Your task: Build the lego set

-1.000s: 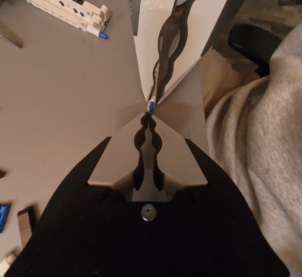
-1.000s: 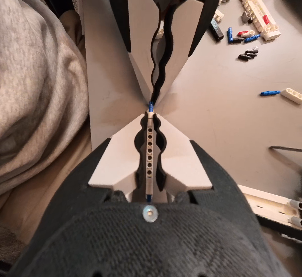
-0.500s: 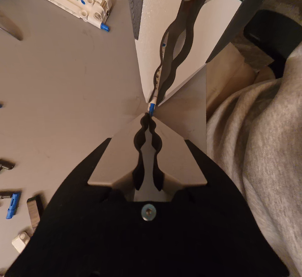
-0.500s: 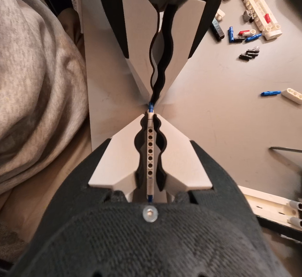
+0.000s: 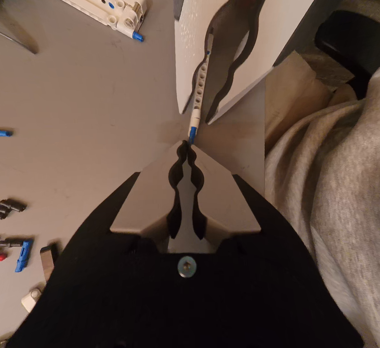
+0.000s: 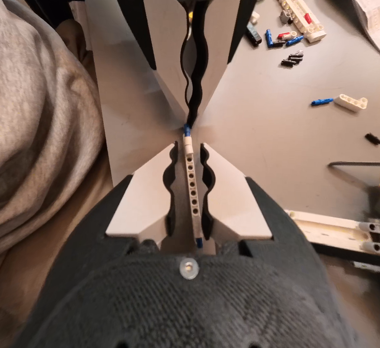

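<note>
The left gripper (image 5: 187,146) has its jaws pressed together at the tips, pinching the end of a blue pin (image 5: 192,132) that sticks out of a white holed beam (image 5: 200,85). The right gripper (image 6: 188,145) has its jaws apart, with a clear gap on either side of the beam (image 6: 192,186); near the base of the jaws the beam lies close against the right-hand pad, though whether they touch I cannot tell. So the beam appears to hang from the left gripper's pinch alone.

The beam sits above the near edge of the grey bench (image 5: 82,95), between the two grippers, which face each other tip to tip. Its long axis runs along the line joining them: the blue pin end points into the left gripper, the other end, with a second bit of blue (image 6: 199,242), points back toward the right gripper's base. In the right wrist view it is tilted slightly off the centre line.

Loose pieces lie on the bench: a long white assembly (image 5: 92,3), blue pins (image 6: 321,101), black pins (image 6: 292,60), a white angled beam (image 6: 350,102). A grey sleeve (image 5: 329,194) lies beside the bench.
</note>
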Demonstrator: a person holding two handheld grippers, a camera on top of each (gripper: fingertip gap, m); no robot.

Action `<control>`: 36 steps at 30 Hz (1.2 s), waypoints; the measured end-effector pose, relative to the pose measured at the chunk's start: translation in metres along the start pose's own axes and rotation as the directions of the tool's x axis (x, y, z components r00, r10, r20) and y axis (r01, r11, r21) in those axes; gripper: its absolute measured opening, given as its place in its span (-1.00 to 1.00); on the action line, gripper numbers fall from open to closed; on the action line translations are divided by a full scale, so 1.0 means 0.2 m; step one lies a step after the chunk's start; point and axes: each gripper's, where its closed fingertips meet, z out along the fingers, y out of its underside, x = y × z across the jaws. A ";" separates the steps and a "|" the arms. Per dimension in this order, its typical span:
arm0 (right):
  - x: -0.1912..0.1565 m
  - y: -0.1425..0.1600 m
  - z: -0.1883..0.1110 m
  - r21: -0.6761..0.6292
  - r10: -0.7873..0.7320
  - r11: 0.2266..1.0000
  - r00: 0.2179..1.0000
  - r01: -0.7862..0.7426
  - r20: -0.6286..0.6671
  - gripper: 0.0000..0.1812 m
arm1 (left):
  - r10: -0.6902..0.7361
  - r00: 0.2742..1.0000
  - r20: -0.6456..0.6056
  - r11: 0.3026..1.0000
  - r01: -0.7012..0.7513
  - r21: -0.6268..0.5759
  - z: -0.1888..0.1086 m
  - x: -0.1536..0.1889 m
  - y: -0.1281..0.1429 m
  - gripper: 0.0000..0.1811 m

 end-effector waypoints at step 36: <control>0.00 -0.01 0.00 0.052 0.155 0.987 0.982 -0.150 -0.110 -0.95 | -0.005 1.000 0.019 1.000 0.005 0.026 0.02 0.01 -0.03 -1.00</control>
